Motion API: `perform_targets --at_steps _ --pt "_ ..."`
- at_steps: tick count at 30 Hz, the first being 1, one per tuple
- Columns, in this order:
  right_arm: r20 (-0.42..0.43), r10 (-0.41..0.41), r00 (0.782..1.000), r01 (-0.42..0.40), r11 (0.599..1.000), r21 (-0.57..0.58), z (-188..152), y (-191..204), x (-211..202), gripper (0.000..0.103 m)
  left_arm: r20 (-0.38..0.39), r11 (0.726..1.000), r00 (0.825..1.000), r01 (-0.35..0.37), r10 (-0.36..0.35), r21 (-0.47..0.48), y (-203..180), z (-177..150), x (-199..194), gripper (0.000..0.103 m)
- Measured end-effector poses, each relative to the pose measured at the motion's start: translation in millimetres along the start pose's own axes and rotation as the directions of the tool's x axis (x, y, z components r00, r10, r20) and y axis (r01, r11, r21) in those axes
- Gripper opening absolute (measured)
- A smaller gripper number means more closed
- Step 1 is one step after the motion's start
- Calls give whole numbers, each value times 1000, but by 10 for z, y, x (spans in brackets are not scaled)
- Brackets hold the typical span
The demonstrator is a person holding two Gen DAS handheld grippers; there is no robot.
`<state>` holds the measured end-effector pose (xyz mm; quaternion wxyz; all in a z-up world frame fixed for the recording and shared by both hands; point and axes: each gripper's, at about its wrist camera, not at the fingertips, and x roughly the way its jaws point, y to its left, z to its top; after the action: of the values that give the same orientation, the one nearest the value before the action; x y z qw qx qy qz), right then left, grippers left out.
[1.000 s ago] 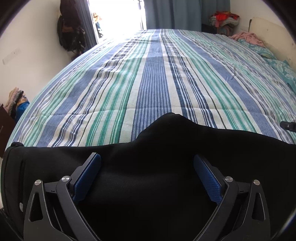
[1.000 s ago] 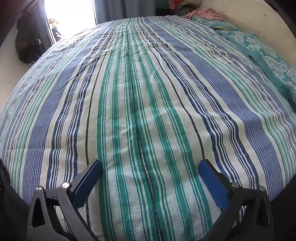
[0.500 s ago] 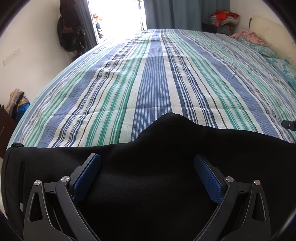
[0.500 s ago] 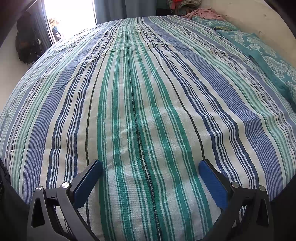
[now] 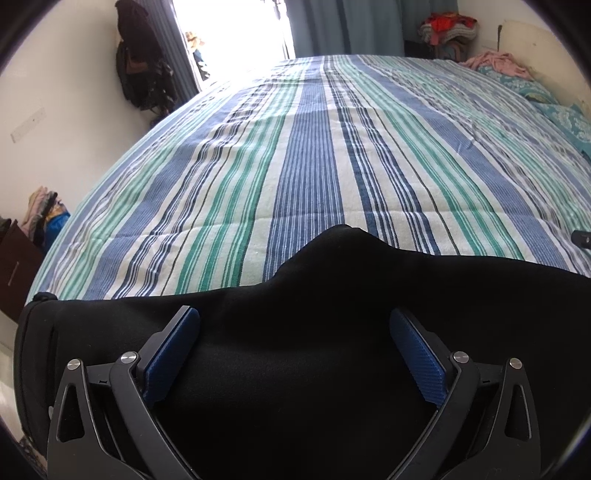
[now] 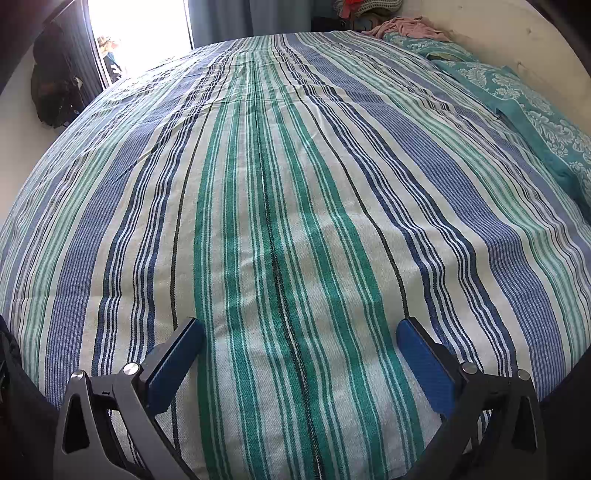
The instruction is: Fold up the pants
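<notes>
Left gripper (image 5: 293, 354) spread wide, hovering over black pants (image 5: 295, 369) lying across the near edge of the striped bed (image 5: 314, 166). Right gripper (image 6: 301, 362) also wide, holding nothing, over bare sheet. Looks like folding not begun; next, each must find an edge to pinch.

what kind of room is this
Most likely a bedroom in a home. A big bed with a striped cover fills the view, teal patterned pillows line the wall, and curtains hang by a bright doorway. Black pants lie at the bed's near edge.
</notes>
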<state>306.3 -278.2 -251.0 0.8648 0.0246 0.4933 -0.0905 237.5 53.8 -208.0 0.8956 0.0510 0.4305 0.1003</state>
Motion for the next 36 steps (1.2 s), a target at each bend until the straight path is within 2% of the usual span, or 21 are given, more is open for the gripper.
perform_targets --at_steps 7,9,10,12,14,16,17,19,21,22,24,25,27,28,29,32,34,36 --pt "-11 -7 1000 7 1000 -11 28 14 22 103 2 1000 1000 -7 7 3 -10 -12 14 102" --pt "-39 40 998 -41 999 -20 119 -44 38 103 1 1000 1000 -3 3 1 -4 -11 25 102" --pt "-26 83 996 -83 997 0 179 -149 -39 91 0 1000 1000 2 -2 -3 6 -10 32 102" --pt "75 151 986 -156 986 63 254 -488 -424 85 3 1000 1000 14 -14 -12 23 -15 42 102" --pt "143 227 963 -232 972 22 225 -777 -910 89 3 1000 1000 21 -21 -17 31 -14 44 102" --pt "134 329 935 -321 944 -84 36 -919 -1340 101 0 999 1000 28 -28 -22 41 -9 46 102" --pt "109 390 914 -377 918 -121 -130 -951 -1511 103 0 999 1000 28 -28 -22 41 -8 46 102" --pt "49 510 859 -501 856 -126 -580 -954 -1719 103 -1 999 1000 25 -25 -20 41 0 44 102" --pt "-23 597 802 -596 797 -94 -1054 -851 -1704 103 -2 1000 1000 19 -19 -16 36 9 36 102" --pt "-49 588 807 -590 802 -94 -1256 -778 -1632 103 -5 1000 1000 16 -16 -14 33 15 33 102" --pt "-94 490 867 -498 861 -104 -1550 -697 -1390 103 -19 1000 1000 13 -13 -11 24 32 32 102" --pt "-99 429 898 -438 892 -109 -1613 -714 -1301 97 -30 1000 999 12 -12 -9 22 50 33 102" --pt "-40 351 935 -353 922 -158 -1582 -808 -1353 96 -56 1000 998 13 -13 -7 31 93 23 102" --pt "-15 282 959 -280 944 -172 -1518 -879 -1373 97 -71 1000 997 10 -11 -6 37 118 1 102" --pt "-9 232 973 -231 959 -166 -1434 -999 -1353 98 -88 1000 996 2 -3 -3 42 140 -35 101" --pt "-22 156 988 -156 987 -35 -1208 -1574 -1227 98 -111 1000 994 -11 12 5 35 174 -291 101" --pt "3 112 994 -112 992 63 -1113 -1943 -1221 98 -56 999 998 34 -35 -16 19 120 -615 101" --pt "30 99 995 -103 981 165 -1097 -2268 -1259 98 7 994 995 99 -98 -39 -26 17 -951 102"
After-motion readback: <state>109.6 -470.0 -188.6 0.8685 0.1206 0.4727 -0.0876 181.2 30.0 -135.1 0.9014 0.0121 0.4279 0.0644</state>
